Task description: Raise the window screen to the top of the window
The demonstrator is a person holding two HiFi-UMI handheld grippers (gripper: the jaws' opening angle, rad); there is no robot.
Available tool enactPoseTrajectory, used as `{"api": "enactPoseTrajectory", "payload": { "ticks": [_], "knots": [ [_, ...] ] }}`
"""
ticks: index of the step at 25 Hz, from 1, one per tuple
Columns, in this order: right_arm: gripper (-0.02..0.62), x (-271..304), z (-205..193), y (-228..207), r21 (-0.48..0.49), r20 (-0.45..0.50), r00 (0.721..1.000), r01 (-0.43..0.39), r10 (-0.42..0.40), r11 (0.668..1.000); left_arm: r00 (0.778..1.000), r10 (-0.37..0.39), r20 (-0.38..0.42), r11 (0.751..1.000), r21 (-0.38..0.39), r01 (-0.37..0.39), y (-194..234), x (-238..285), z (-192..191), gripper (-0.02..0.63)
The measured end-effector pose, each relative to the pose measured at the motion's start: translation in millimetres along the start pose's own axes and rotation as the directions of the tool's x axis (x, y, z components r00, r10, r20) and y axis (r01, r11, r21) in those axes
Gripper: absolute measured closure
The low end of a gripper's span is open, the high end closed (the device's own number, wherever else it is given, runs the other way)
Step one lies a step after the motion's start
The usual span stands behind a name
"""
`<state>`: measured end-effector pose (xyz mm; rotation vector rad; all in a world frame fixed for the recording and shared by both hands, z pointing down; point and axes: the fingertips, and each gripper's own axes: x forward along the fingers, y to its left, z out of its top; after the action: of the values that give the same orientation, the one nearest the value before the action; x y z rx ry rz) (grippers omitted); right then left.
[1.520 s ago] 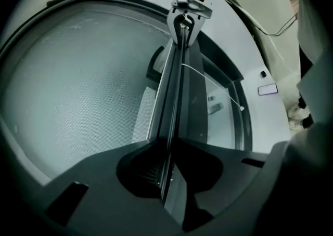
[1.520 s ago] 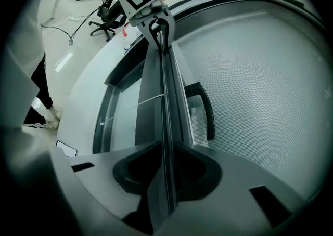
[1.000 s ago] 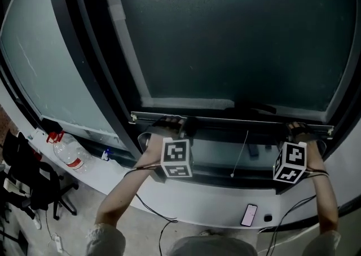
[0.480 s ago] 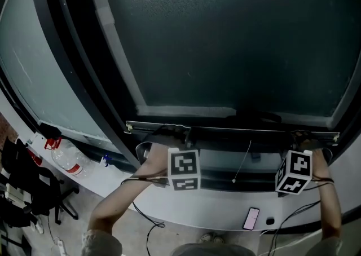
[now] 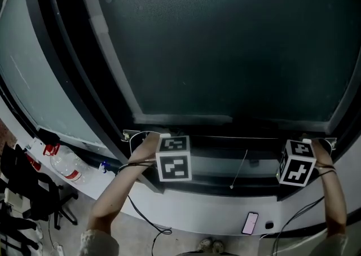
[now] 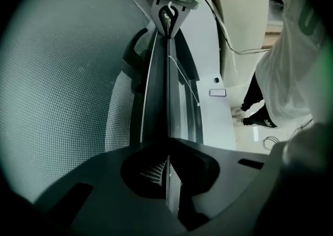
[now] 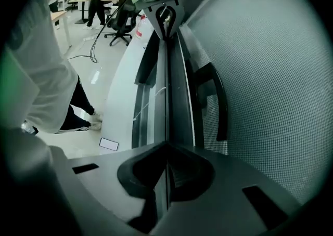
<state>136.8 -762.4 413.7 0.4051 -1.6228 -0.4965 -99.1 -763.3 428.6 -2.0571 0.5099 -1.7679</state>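
Both marker cubes had drawn closer to the rail than a second before, and the person's forearms reached more steeply up to it. The window screen (image 5: 225, 40) hung low in the window. Its dark mesh filled the pane above, and its bottom rail (image 5: 225, 136) lay level a little above the pale sill (image 5: 214, 207).

We saw the left gripper (image 6: 167, 171) clamped on the rail's left end, its jaws drawn almost together with only the rail's thin edge between them. The right gripper (image 7: 165, 170) pinched the right end in the same way (from each gripper view the rail ran straight off to the other gripper at its far end). In the head view the two cubes sat just under the rail, well apart, one near each end.

A dark curved handle (image 7: 216, 102) stood on the frame just beside the mesh, roughly midway along the rail. A thin pull cord (image 5: 239, 167) dangled below the rail, right of centre, with a small bead at its tip in front of the glass under the rail.

Farther out, a phone (image 5: 249, 222) lay face up on the floor below the sill, towards the right. A water bottle (image 5: 65, 166) with a red cap rested on the ledge at far left, and a black office chair (image 5: 28, 193) stood beneath it. We also caught the person's white shirt and dark trousers at the edge of both gripper views.
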Motion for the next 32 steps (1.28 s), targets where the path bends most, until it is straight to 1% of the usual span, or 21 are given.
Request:
{"api": "enactPoseTrajectory", "payload": {
  "ticks": [5,7,10,13,15,19,21,23,26,28,29,31,32],
  "knots": [
    [0.578,0.6,0.4,-1.1,-0.010,0.020,0.998,0.061,-0.061,0.998,0.998,0.054,-0.014,0.998,0.017,-0.054,2.5,0.4,-1.1,0.588],
    [0.580,-8.2,1.2,-4.9,-0.020,0.024,0.995,0.100,-0.099,0.995,0.997,0.077,-0.006,0.997,0.023,-0.076,6.2,-7.1,0.5,0.588],
    [0.580,-33.0,2.4,-24.4,-0.034,0.027,0.981,0.194,-0.193,0.981,0.988,0.155,0.011,0.987,0.027,-0.156,24.9,-32.7,4.5,0.588],
    [0.578,-62.2,6.0,-49.8,-0.052,0.028,0.953,0.304,-0.303,0.951,0.966,0.260,0.003,0.965,0.036,-0.260,49.5,-63.5,8.3,0.588],
    [0.578,-88.0,8.5,-68.9,-0.062,0.036,0.923,0.385,-0.384,0.921,0.941,0.340,0.004,0.939,0.047,-0.340,68.9,-90.3,11.9,0.588],
    [0.580,-149.6,14.5,-115.0,-0.075,0.050,0.851,0.524,-0.522,0.848,0.880,0.475,0.013,0.878,0.056,-0.475,113.8,-154.5,20.3,0.588],
    [0.578,-183.4,18.3,-139.9,-0.085,0.057,0.807,0.590,-0.588,0.803,0.846,0.533,0.017,0.844,0.059,-0.533,137.0,-189.8,24.5,0.588],
    [0.578,-219.7,22.3,-164.6,-0.089,0.066,0.756,0.655,-0.652,0.750,0.810,0.585,0.032,0.809,0.050,-0.586,160.6,-226.9,28.7,0.588],
    [0.578,-276.4,27.9,-200.5,-0.083,0.083,0.686,0.728,-0.723,0.680,0.769,0.633,0.086,0.773,-0.004,-0.635,194.5,-284.9,37.6,0.588],
    [0.578,-311.2,31.9,-222.6,-0.082,0.091,0.641,0.768,-0.762,0.636,0.731,0.674,0.109,0.736,-0.020,-0.676,215.1,-320.8,43.5,0.588],
    [0.578,-325.5,34.0,-232.1,-0.084,0.091,0.625,0.781,-0.775,0.619,0.716,0.690,0.106,0.721,-0.019,-0.693,223.8,-335.5,45.5,0.588],
    [0.578,-350.1,38.2,-250.0,-0.094,0.086,0.595,0.804,-0.799,0.588,0.690,0.720,0.075,0.692,-0.002,-0.722,240.9,-360.7,48.2,0.588],
    [0.578,-362.5,39.8,-259.6,-0.098,0.085,0.575,0.818,-0.814,0.567,0.672,0.739,0.054,0.672,0.013,-0.740,250.4,-373.1,49.7,0.588]
  ]
}}
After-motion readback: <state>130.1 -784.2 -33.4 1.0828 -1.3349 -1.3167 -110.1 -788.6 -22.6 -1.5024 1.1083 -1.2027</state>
